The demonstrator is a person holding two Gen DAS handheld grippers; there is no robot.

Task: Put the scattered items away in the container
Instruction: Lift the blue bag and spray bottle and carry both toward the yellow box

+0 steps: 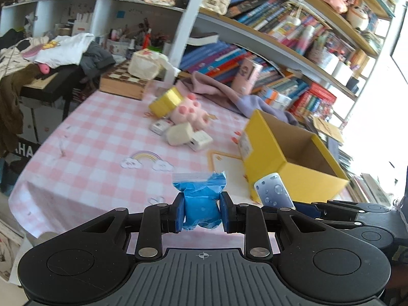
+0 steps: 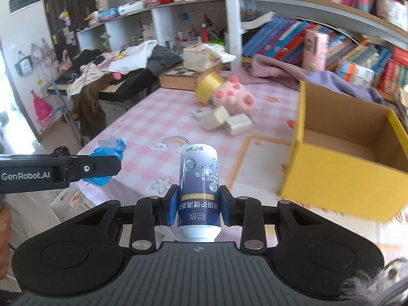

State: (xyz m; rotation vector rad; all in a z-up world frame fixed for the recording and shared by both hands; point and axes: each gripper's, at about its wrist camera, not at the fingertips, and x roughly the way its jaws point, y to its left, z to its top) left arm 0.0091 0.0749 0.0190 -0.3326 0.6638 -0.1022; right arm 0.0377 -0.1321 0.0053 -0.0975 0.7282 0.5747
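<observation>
My left gripper (image 1: 201,213) is shut on a blue zip bag (image 1: 201,199), held above the near edge of the pink checked table (image 1: 97,153). My right gripper (image 2: 198,205) is shut on a white and dark blue bottle (image 2: 199,186), held upright in the air. The open yellow cardboard box (image 1: 293,158) stands on the table to the right, empty inside (image 2: 354,140). The bottle's top (image 1: 274,191) shows in the left wrist view beside the box. The left gripper with the bag (image 2: 107,163) shows at the left of the right wrist view.
Further back on the table lie a pink plush paw (image 1: 191,112), a yellow cylinder (image 1: 165,102), a cream block (image 1: 178,134) and small white boxes (image 1: 200,140). A purple cloth (image 1: 229,94), a chessboard box (image 1: 122,80) and bookshelves (image 1: 280,25) stand behind.
</observation>
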